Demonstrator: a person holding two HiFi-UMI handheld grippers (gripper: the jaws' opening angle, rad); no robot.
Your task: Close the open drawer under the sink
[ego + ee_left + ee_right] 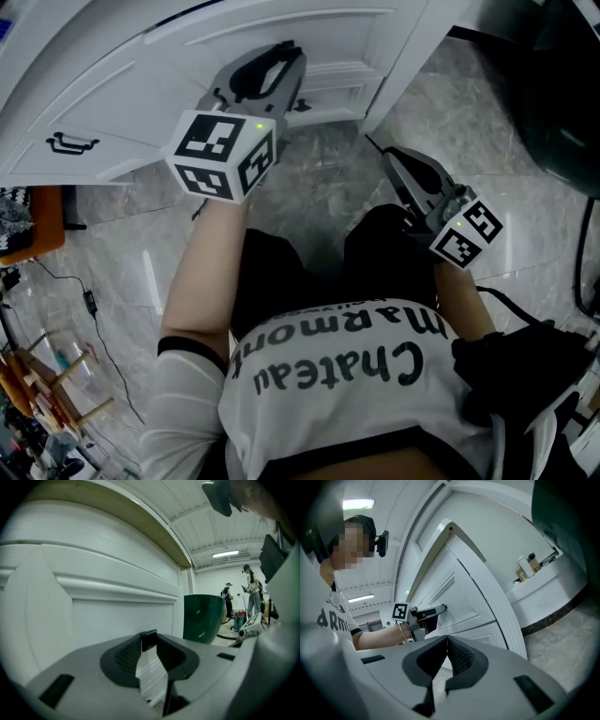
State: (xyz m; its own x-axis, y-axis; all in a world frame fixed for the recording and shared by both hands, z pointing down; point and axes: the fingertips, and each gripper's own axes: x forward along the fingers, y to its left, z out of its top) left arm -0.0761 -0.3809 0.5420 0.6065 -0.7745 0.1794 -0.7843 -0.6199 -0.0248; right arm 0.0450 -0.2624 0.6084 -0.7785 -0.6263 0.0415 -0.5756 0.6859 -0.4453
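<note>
Two tools, left tool parted at drawer front, right tool clenched empty, green bin beside.

Grey marbled floor carries a black cable and green bin.

The head view looks steeply down from above the person's chest onto both forearms, the marble floor and the white cabinet front just ahead; the left gripper view rides on the left hand-held gripper, low and very near that cabinet front, facing along it toward a dark green bin and the far room; the right gripper view rides on the right hand-held gripper, set further back, facing across the same front; it shares the left hand-held gripper with the head view.
</note>
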